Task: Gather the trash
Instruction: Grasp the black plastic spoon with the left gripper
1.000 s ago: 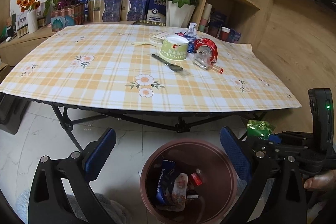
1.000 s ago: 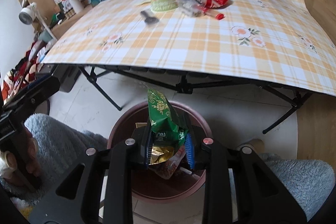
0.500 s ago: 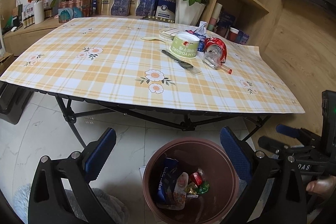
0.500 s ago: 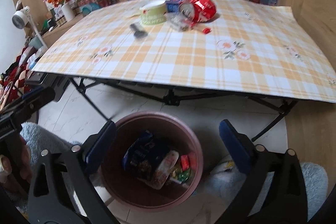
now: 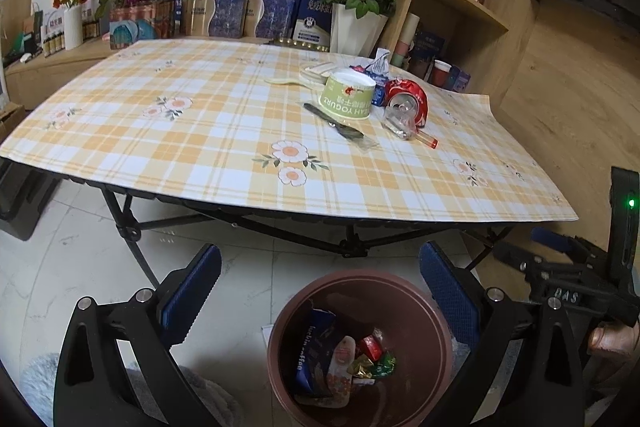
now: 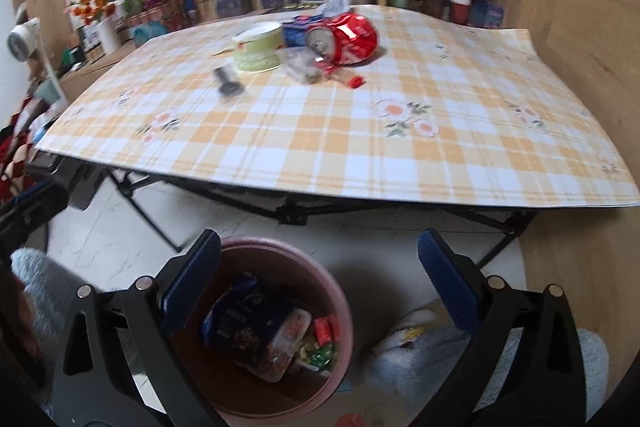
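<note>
Both the left gripper and the right gripper are being held wide and empty above the brown bin, wrappers lying inside, while the crushed can and yogurt cup are being left on the table, apparently awaiting collection.

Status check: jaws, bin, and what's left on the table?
Both grippers, left and right, open, empty. Bin holds wrappers. Crushed can, yogurt cup, spoon on table. Path clear.

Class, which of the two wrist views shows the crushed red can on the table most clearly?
The left wrist view: the crushed red can is sharp there, open end toward the camera. The right wrist view shows it larger but motion-blurred.
</note>
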